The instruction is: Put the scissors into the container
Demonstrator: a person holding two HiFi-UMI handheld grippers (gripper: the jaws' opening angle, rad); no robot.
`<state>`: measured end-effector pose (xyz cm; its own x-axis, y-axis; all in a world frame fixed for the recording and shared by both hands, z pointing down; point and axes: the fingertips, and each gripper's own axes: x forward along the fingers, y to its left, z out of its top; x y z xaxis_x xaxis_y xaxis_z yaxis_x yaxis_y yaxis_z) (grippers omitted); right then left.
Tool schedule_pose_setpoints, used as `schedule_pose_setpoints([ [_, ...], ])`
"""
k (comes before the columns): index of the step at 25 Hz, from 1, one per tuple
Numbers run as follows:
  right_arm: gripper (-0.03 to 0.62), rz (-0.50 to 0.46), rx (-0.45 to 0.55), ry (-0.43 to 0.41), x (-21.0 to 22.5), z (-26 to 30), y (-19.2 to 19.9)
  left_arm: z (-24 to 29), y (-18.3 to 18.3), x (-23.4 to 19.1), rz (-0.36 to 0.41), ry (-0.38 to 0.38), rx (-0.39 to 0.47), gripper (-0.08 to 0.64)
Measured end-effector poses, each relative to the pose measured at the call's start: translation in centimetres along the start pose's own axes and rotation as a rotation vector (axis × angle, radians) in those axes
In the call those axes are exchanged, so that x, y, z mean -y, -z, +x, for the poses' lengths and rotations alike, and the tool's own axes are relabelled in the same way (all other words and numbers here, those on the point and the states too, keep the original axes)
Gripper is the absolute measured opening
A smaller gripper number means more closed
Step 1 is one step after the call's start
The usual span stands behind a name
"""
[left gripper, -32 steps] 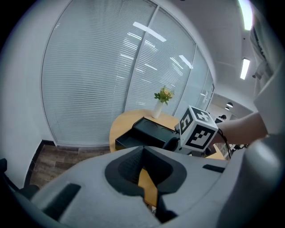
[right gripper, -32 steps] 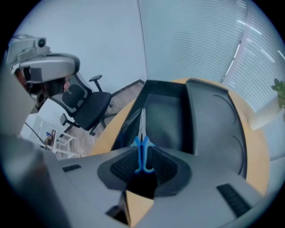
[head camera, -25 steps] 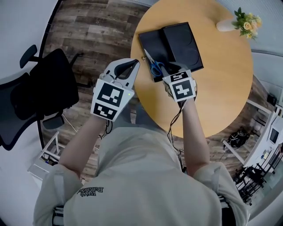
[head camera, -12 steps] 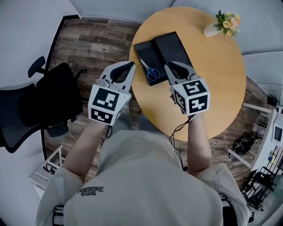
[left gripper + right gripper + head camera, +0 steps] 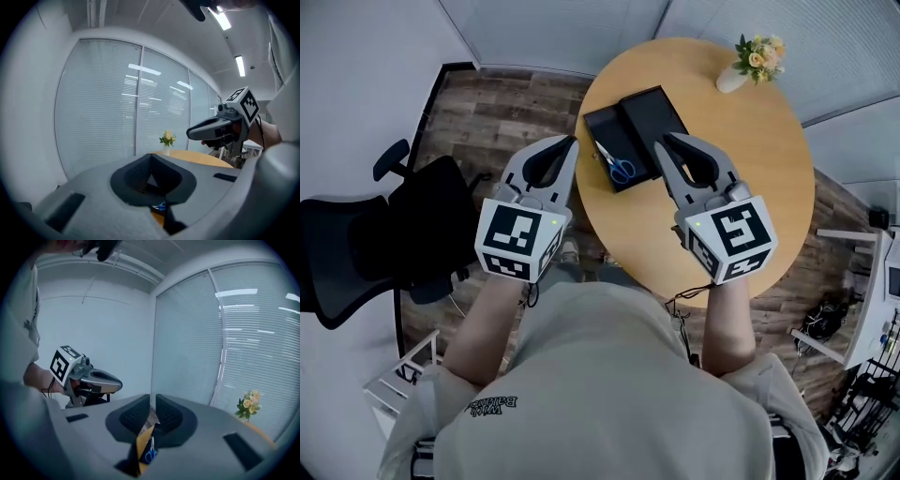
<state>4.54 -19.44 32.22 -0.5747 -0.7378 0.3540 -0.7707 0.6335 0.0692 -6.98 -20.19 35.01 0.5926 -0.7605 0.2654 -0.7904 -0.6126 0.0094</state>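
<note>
The person is holding both grippers up in front of the chest, well apart, with the left forearm (image 5: 483, 323) and right forearm (image 5: 727, 323) reaching forward. The left gripper (image 5: 567, 142) is pointing forward and angling inward, its jaws meeting at the tips with nothing between them. The right gripper (image 5: 664, 141) is angling inward too, its jaws standing a narrow slit apart and gripping nothing. Each gripper's marker cube (image 5: 516, 242) is facing up toward the head
</note>
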Motion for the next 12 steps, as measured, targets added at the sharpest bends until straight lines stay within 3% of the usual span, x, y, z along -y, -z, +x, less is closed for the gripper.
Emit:
schedule_pose_setpoints([
  [12, 0.04, -0.021, 0.216, -0.005, -2.2, -5.6, -5.6, -4.6, -6.8, 2.7, 0.126, 0.017, 0.167, 0.021],
])
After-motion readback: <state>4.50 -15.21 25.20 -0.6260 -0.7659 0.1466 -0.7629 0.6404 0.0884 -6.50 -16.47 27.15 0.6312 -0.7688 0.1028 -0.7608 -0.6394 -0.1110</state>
